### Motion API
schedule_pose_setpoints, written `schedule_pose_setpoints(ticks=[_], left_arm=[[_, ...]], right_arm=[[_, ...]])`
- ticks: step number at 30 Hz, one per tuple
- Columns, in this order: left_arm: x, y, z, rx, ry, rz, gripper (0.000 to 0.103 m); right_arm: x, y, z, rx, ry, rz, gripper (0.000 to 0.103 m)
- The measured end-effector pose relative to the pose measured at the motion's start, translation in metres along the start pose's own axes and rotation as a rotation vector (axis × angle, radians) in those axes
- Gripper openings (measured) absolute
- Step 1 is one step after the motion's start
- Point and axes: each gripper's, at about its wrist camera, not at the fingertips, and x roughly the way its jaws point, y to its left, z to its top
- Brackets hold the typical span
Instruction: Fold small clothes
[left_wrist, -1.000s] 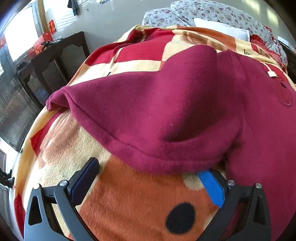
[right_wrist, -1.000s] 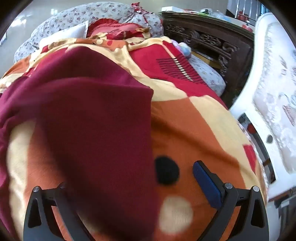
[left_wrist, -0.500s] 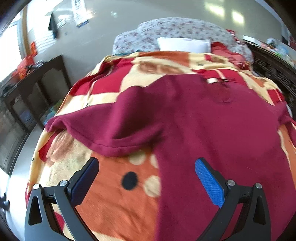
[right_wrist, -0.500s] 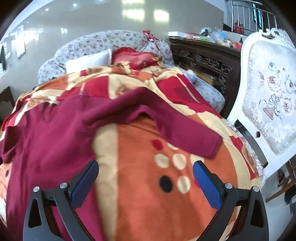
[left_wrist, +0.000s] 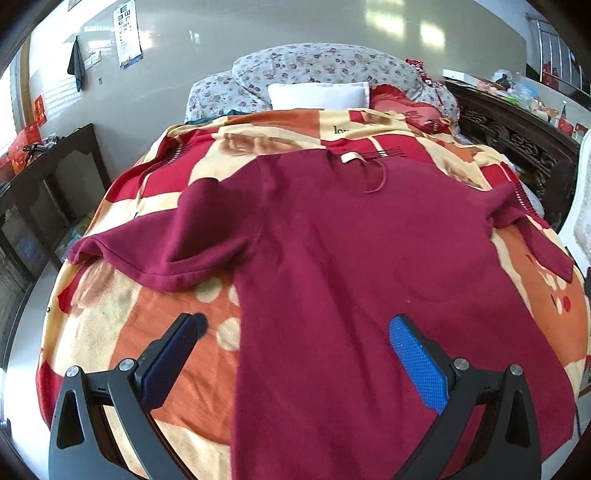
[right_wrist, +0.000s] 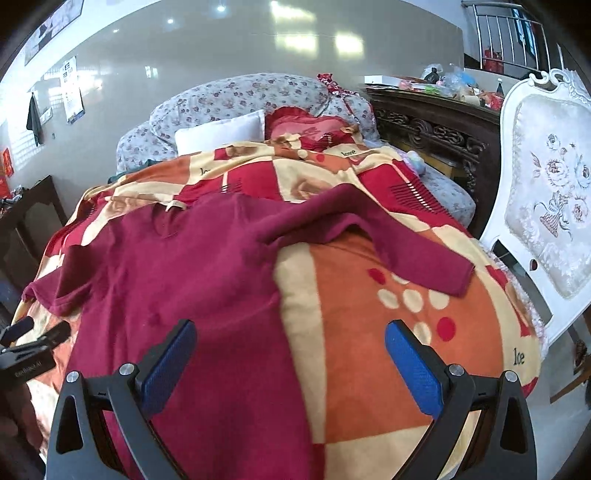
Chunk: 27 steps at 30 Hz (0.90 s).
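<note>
Here: maroon sweater (left_wrist: 332, 258) spread flat on the blanket (left_wrist: 110, 332) covering the bed.

Left sleeve (left_wrist: 155, 251) runs out sideways toward the blanket's left edge, its cuff slightly curled. Body is smooth fleece-like knit, with a pale neck label (left_wrist: 349, 157); the long axis runs from the hem near the cameras to the collar toward the white pillow (left_wrist: 317, 95). Right sleeve (right_wrist: 406, 251) bends outward and down. Left tongs (left_wrist: 295, 339) wide apart, holding nothing, above the hem; right tongs (right_wrist: 290, 343) likewise wide and empty.
</note>
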Motion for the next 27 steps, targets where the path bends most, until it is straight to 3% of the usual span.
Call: schedule_pose_setpoints(ticks=[27], left_arm=[[0.017, -0.01, -0.007, -0.011, 0.035, -0.002, 0.103]], right_arm=[[0.031, 0.044, -0.002, -0.023, 0.04, -0.009, 0.103]])
